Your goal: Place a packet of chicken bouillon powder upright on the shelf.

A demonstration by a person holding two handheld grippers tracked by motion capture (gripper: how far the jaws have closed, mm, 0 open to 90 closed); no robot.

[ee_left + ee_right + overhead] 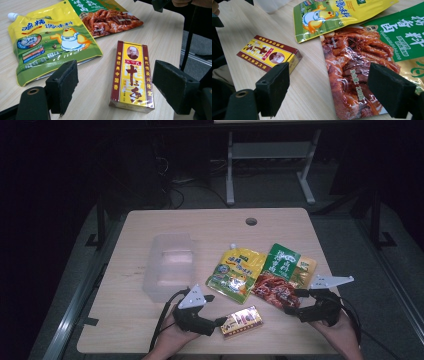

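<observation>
left gripper (216,322) held low at the near edge, jaws spread, small yellow box (132,76) lying flat between them, untouched; right gripper (295,302) low too, jaws spread over the red-green pouch (354,67); high view adds a clear tub (170,265) on the table (125,320).

On my table (150,320) I see a clear plastic tub (170,265) left of the middle, standing open side up and nothing in it that I can make out. Just right of it, apart from it, a yellow and green spouted pouch (236,274) lies flat, its white cap (232,245) towards the far edge. A round hole (251,221) sits near the far edge. Beyond the table, a pale metal frame (270,155) stands on the floor
</observation>
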